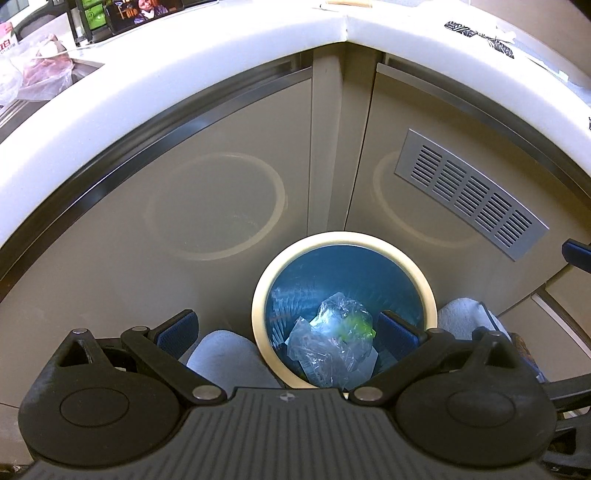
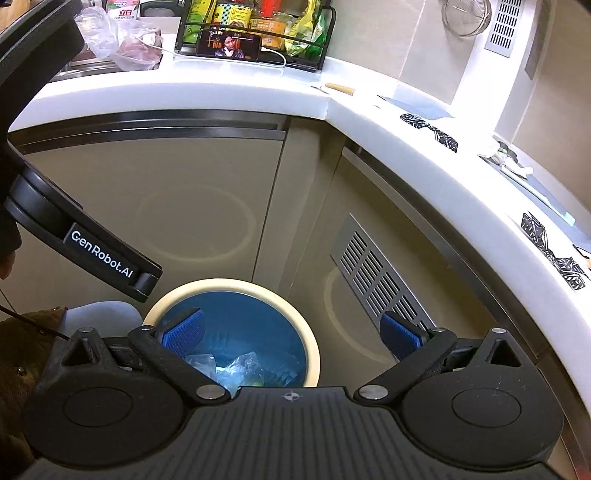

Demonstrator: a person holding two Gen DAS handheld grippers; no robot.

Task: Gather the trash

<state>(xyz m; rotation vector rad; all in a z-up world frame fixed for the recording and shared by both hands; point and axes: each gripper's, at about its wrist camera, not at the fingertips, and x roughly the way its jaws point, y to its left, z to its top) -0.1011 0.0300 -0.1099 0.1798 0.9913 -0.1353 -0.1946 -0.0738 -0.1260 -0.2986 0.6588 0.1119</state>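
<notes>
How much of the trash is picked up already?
Some is done: crumpled clear plastic already lies in the blue bin. Nothing is in hand; the left gripper and right gripper are both open and empty above it. Left: black-and-white wrappers still on the counter.

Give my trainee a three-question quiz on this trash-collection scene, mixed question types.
1. True or false: the left gripper is open and empty.
2. What lies in the blue bin? A) crumpled clear plastic B) a knife C) a phone
3. Fill in: the phone leans against a wire ____ on the counter.

Key: 1 true; 2 A, the clear plastic; 3 rack.
</notes>
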